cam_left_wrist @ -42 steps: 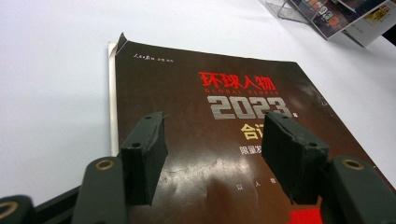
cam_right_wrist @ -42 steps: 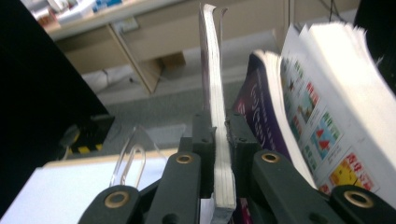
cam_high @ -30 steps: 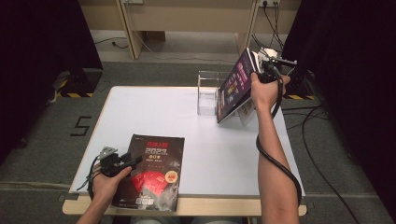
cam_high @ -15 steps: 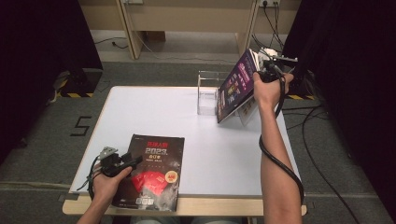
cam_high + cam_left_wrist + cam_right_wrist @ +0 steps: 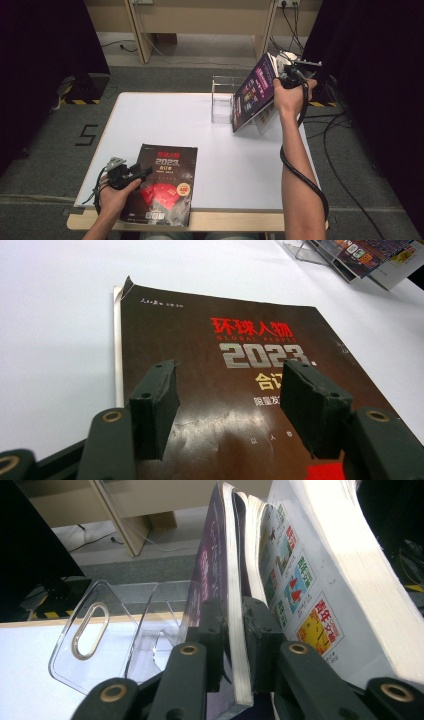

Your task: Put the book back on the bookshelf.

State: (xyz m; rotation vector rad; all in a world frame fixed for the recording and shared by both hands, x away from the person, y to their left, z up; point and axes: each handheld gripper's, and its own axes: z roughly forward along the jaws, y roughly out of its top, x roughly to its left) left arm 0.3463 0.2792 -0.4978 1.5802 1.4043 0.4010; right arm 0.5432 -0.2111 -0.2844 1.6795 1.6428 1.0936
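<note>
Leaning purple-covered magazine (image 5: 254,98), thick, glossy, pinched by right tongs (image 5: 234,625)

White table (image 5: 165,115) sits on grey floor (image 5: 60,140) w/ a painted "5" (image 5: 86,135). Wooden frame legs (image 5: 137,30) at back, cables (image 5: 345,150) on the right.

A recording lab: black curtains (image 5: 45,55), floor cables (image 5: 345,185), hazard-tape markers (image 5: 77,101), lone white table (image 5: 165,120).
</note>
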